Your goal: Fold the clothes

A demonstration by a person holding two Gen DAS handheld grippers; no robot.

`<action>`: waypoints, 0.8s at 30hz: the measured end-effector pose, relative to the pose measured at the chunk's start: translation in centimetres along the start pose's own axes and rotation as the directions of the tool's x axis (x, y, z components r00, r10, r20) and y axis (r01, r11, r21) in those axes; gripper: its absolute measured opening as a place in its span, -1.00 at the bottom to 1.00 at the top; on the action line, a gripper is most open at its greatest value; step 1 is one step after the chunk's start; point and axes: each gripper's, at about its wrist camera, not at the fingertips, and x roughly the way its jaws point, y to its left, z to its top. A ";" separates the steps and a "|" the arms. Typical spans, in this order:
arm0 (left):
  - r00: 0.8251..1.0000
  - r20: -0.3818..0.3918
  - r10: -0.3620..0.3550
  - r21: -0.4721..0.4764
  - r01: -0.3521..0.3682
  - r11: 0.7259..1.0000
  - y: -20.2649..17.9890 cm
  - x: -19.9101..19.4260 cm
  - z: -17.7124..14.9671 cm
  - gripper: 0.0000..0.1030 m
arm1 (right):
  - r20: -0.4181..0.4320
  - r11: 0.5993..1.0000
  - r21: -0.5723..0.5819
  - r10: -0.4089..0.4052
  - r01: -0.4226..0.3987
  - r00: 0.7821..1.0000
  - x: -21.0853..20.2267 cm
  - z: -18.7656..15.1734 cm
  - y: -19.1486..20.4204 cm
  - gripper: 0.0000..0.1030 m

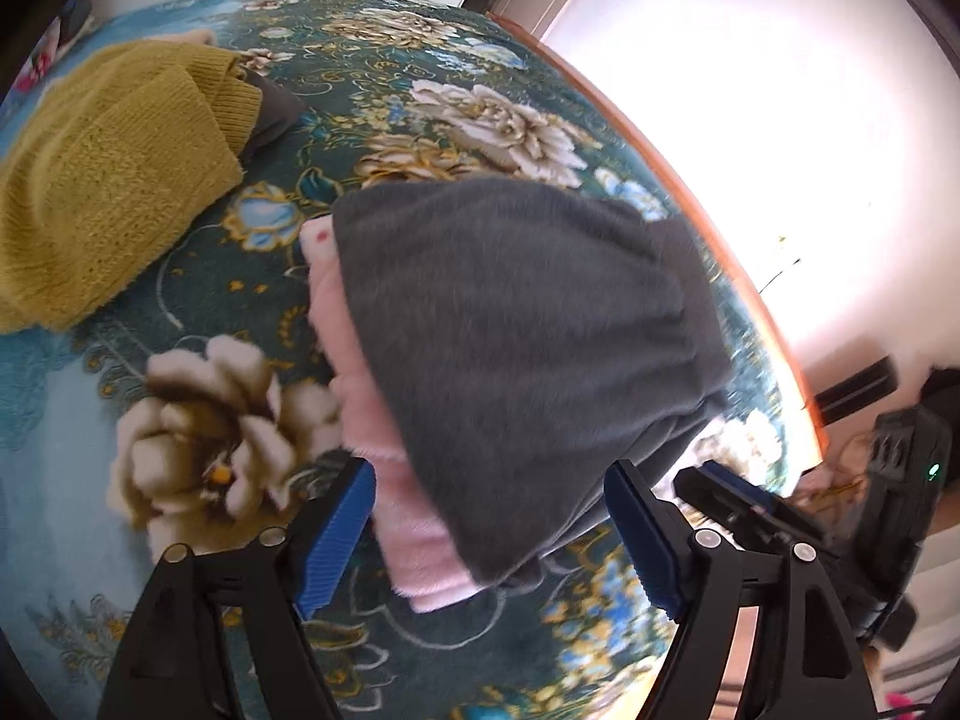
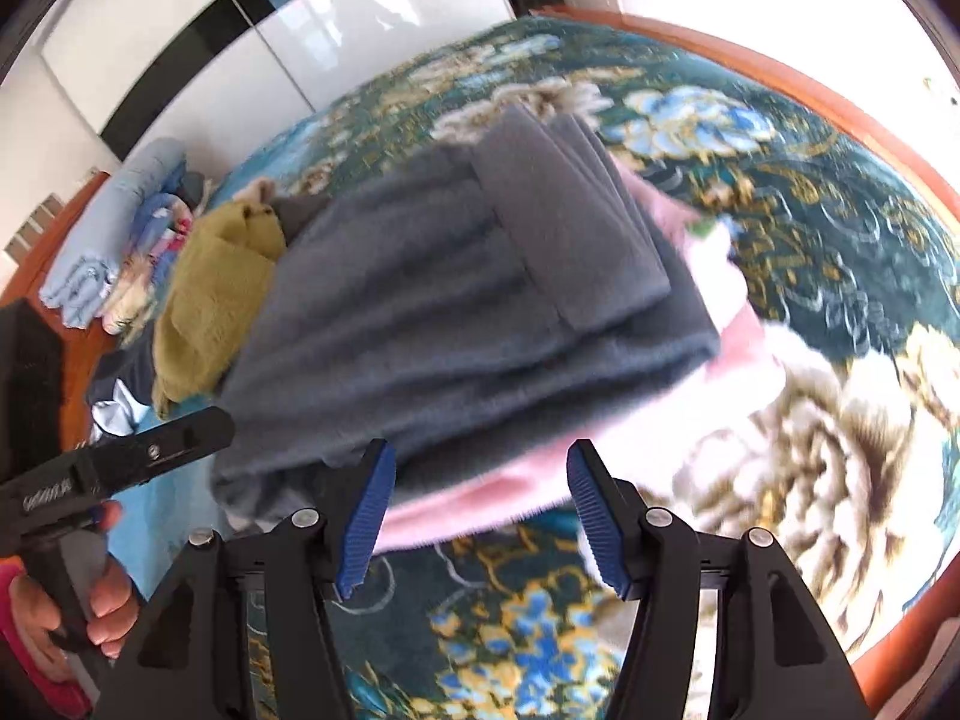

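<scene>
A folded grey garment (image 1: 528, 330) lies on a folded pink garment (image 1: 372, 420) on the floral bed cover (image 1: 252, 360). My left gripper (image 1: 489, 534) is open, its blue pads either side of the stack's near edge, holding nothing. In the right wrist view the grey garment (image 2: 456, 312) lies over the pink one (image 2: 738, 354), and my right gripper (image 2: 480, 516) is open at the stack's near edge. The right gripper also shows in the left wrist view (image 1: 780, 516), and the left one in the right wrist view (image 2: 120, 456).
A folded mustard knit sweater (image 1: 102, 180) lies at the left, also in the right wrist view (image 2: 210, 306). Blue folded bedding (image 2: 114, 228) is piled beyond it. The bed's wooden edge (image 1: 720, 228) runs along the right. A wardrobe (image 2: 240, 30) stands behind.
</scene>
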 end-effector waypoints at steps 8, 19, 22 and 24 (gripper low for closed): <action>0.993 -0.029 0.117 0.082 -0.115 0.990 -0.2 1.7 -3.6 0.98 | -0.048 0.999 -0.016 -0.034 0.033 0.998 1.9 -1.2 0.4 0.21; 0.983 -0.102 0.155 0.134 -0.141 0.981 0.1 3.5 -6.3 1.00 | -0.073 0.994 -0.078 -0.077 0.071 0.994 3.7 -2.4 2.0 0.21; 0.981 -0.123 0.151 0.081 -0.142 0.987 1.1 3.9 -6.3 1.00 | -0.075 0.994 -0.080 -0.086 0.080 0.993 4.0 -2.6 2.1 0.46; 0.979 -0.129 0.155 0.050 -0.150 0.987 1.6 4.1 -6.4 1.00 | -0.076 0.993 -0.081 -0.092 0.086 0.993 4.2 -2.7 2.2 0.46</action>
